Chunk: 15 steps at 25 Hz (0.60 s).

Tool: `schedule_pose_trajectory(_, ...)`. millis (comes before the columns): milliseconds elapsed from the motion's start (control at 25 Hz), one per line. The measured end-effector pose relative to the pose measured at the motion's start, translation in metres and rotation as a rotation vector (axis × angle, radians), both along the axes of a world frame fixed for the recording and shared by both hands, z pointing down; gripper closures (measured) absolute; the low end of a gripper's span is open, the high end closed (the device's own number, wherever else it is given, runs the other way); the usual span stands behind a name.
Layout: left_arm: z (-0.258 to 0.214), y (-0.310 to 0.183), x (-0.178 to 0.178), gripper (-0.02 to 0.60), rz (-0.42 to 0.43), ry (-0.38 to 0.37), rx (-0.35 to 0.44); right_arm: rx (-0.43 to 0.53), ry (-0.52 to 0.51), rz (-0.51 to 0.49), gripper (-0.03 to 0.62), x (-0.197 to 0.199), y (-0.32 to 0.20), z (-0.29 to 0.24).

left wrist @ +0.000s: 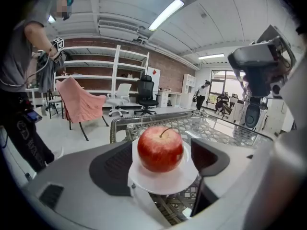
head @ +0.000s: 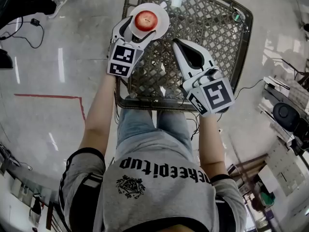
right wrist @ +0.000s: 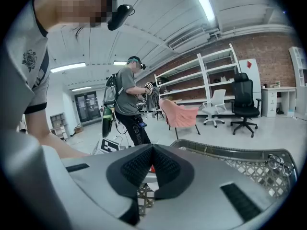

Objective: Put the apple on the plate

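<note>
My left gripper (head: 141,29) stands wide open around the round red apple (left wrist: 160,148). The apple sits on the small white round plate (left wrist: 163,185), and neither pad seems to touch it. Only the head view places the plate at the far left corner of the woven metal lattice table (head: 207,28). My right gripper (right wrist: 152,150) is closed on nothing.
</note>
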<state>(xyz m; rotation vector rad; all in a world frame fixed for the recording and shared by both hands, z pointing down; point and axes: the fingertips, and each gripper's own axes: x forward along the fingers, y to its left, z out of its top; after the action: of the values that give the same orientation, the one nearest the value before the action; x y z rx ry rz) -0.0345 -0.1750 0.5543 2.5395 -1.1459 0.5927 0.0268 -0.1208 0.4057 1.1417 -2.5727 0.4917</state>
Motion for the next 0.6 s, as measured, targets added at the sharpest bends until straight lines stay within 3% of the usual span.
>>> schedule_pose_trajectory(80,-0.010,0.006,-0.001,0.173,0.000,-0.002,0.017,0.005,-0.007,-0.007,0.594,0.000,0.003,-0.004)
schedule_pose_trajectory(240,-0.031,0.014,-0.005,0.323,-0.043,0.006,0.046,0.018,-0.019,-0.041,0.594,-0.005,0.007,-0.011)
schedule_pose_trajectory(360,-0.045,0.023,-0.004,0.359,-0.061,0.026,0.059,0.027,-0.027,-0.070,0.594,-0.010,0.011,-0.015)
schedule_pose_trajectory(560,-0.081,0.042,-0.009,0.539,-0.116,0.052,0.098,0.047,-0.041,-0.114,0.594,-0.018,0.024,-0.030)
schedule_pose_trajectory(600,-0.089,0.045,-0.010,0.552,-0.127,0.059,0.110,0.054,-0.046,-0.125,0.594,-0.019,0.027,-0.034)
